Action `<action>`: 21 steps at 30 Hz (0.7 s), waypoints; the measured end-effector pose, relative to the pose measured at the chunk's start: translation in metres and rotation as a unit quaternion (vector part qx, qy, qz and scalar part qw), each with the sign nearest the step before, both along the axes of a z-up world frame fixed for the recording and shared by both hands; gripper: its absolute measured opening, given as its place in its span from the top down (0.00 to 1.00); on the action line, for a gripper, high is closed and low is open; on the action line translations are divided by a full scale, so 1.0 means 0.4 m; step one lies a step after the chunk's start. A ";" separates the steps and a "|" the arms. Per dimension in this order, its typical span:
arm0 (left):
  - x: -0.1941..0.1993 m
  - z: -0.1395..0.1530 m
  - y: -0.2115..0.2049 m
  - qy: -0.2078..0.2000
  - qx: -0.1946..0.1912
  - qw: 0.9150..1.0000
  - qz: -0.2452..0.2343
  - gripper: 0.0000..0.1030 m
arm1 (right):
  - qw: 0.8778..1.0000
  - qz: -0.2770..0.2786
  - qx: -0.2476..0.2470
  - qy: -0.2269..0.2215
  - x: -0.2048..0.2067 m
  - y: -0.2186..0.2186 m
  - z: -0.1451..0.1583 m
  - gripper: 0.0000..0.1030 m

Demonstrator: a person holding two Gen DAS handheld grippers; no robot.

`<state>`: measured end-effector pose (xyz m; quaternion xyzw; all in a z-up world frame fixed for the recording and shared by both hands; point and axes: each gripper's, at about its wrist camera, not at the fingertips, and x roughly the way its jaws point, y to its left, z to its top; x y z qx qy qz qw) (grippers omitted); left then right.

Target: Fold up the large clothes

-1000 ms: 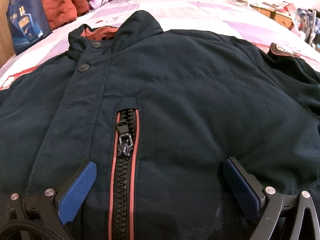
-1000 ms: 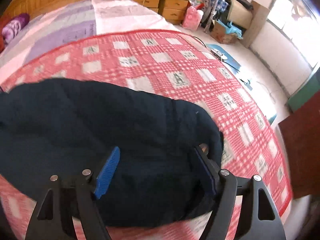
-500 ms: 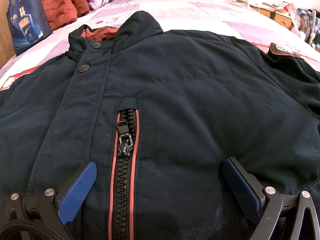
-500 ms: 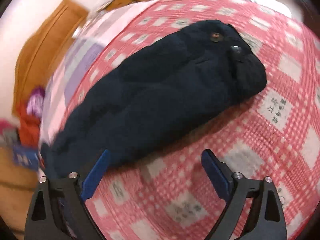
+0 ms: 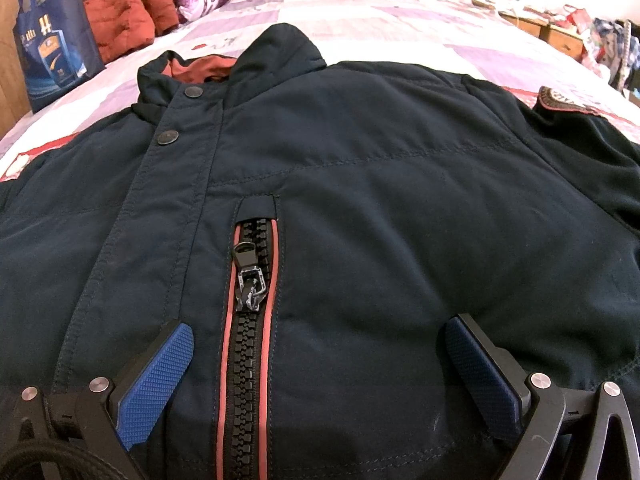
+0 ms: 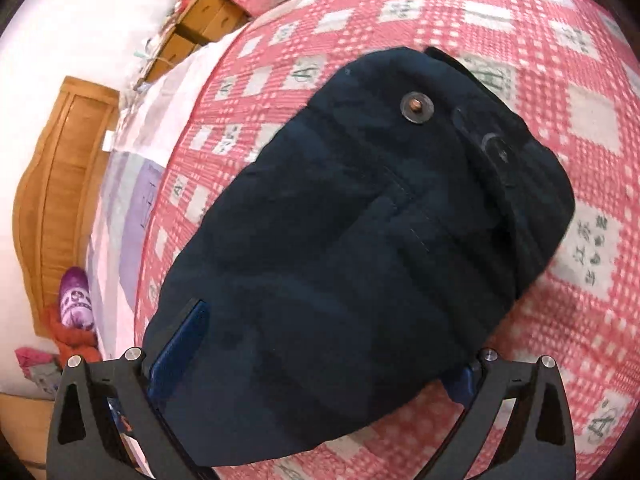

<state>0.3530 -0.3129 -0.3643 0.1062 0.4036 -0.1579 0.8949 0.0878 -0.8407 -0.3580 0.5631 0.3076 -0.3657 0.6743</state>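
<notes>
Right wrist view: my right gripper (image 6: 324,364) now straddles the sleeve (image 6: 360,216), jaws apart; left gripper (image 5: 320,364) unchanged, open over jacket (image 5: 380,208).

The pink checked bedspread (image 6: 520,32) carries printed Chinese characters and the letter "A" in its pale squares around the jacket sleeve (image 6: 360,240); other lettering is unreadable.

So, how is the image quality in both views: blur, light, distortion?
Left wrist view: sharp and evenly lit, the jacket only bulging from the fisheye. Right wrist view: soft motion blur, strong barrel distortion bending the checked bedspread, overexposed white at top left, dark lens corners.
</notes>
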 end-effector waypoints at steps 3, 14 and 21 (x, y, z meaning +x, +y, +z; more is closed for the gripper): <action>0.000 -0.001 0.000 0.000 0.000 1.000 0.000 0.00 | 1.000 0.003 -0.019 0.013 -0.024 0.022 0.010 0.00; 0.000 -0.002 0.000 0.000 -0.001 1.000 0.000 0.00 | 0.997 -0.012 -0.045 -0.059 -0.012 -0.026 -0.009 0.82; 0.002 -0.002 0.000 0.000 -0.005 1.000 -0.004 0.00 | 0.990 0.010 -0.138 0.029 0.018 -0.039 0.089 0.90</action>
